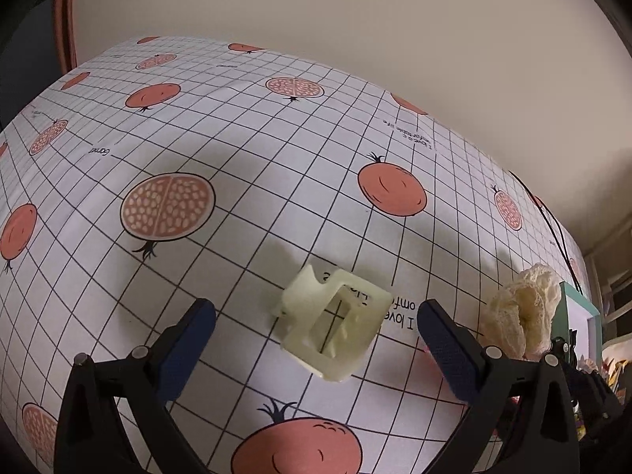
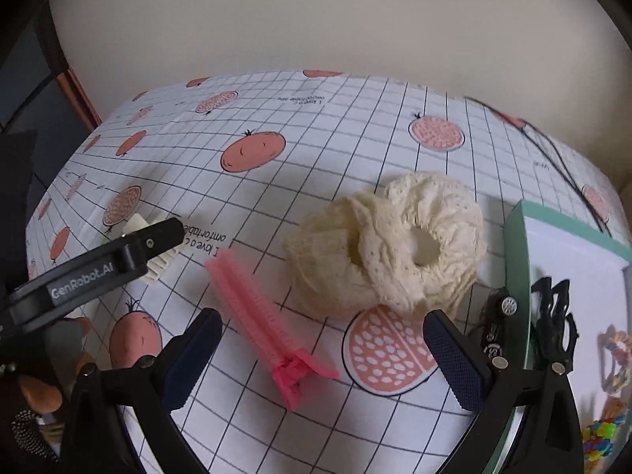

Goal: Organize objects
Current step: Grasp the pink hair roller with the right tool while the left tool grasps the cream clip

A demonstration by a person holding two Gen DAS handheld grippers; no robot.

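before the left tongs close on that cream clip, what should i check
1. Left tongs open: ok.
2. Cream hair clip between the pads, lying free on the tablecloth: ok.
3. Pads touching the clip: not yet, gaps on both sides.
4. Right tongs open, holding nothing: ok.
5. Pink hair clip and cream scrunchie away from the left tongs: ok.
6. Space left in the teal box: cannot tell.

White grid tablecloth [image 2: 335, 118] with orange pomegranates, cream lace scrunchie [image 2: 395, 245], pink hair clip [image 2: 260, 312], perhaps teal-edged box [image 2: 517, 245].
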